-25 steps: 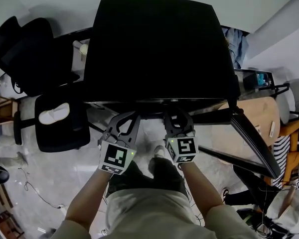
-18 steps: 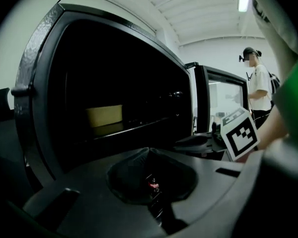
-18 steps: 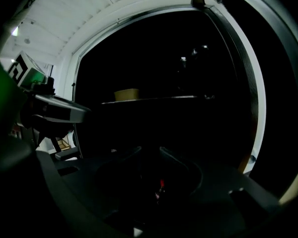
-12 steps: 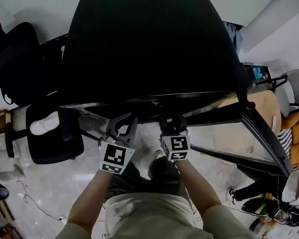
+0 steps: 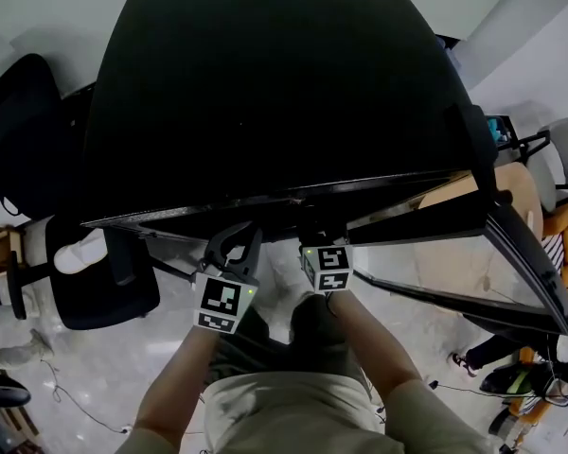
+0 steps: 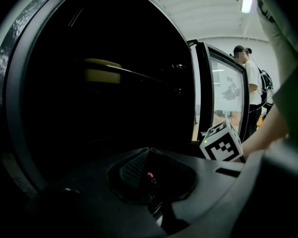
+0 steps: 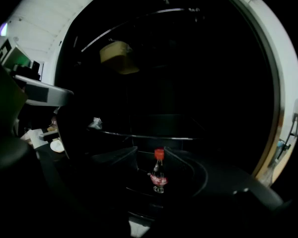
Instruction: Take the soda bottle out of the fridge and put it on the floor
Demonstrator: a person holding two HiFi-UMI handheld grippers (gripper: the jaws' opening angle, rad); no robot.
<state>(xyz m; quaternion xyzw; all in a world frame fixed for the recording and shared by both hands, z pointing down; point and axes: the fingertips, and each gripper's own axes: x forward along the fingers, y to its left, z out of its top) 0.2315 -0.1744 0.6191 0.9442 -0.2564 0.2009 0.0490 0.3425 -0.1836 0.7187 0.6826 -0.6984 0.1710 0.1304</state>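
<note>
Two grippers have dipped toward the open fridge [image 5: 265,93].
Right gripper [image 7: 150,151] fingers have just been spreading, soda bottle [image 7: 159,175] standing untouched between them inside; left gripper [image 6: 148,151] fingers closed, empty. Grasp likely next.

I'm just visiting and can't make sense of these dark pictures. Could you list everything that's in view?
fridge: one, black, door open
fridge door: one, glass-paned, swung out at right
soda bottle: one, dark with red cap, upright low inside the fridge
tub: one, yellowish, upper shelf
office chairs: two, black, left of the fridge
bystander: one, white shirt, beyond the door
left gripper: one, black, jaws together, empty, at the fridge opening
right gripper: one, black, jaws have just been opening, bottle farther in, ungripped
</note>
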